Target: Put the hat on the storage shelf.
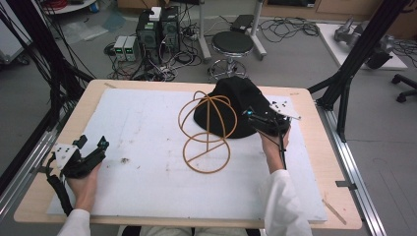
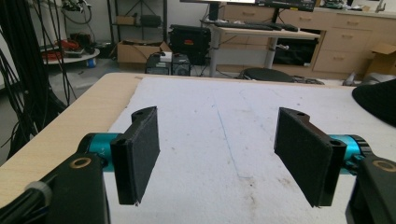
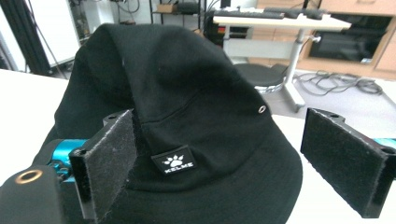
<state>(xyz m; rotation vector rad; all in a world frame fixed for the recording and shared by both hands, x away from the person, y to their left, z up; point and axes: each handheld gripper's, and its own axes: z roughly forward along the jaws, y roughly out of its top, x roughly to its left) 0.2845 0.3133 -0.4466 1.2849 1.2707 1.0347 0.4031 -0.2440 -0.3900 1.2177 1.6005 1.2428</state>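
Observation:
A black bucket hat (image 1: 235,101) with a small white paw label (image 3: 173,161) lies on the white mat at the far right of centre. A tan wire hat stand (image 1: 205,129) with a round base stands just left of it, touching the brim. My right gripper (image 1: 259,119) is open at the hat's near right brim, its jaws wide on either side of the brim (image 3: 224,168). At the near left table edge my left gripper (image 1: 93,147) rests open, and nothing lies between its pads (image 2: 137,154).
A white mat (image 1: 147,137) covers most of the wooden table (image 1: 98,91). Beyond the far edge stand a stool (image 1: 232,45), computer boxes (image 1: 157,29) and tangled cables. Black frame posts rise at both sides.

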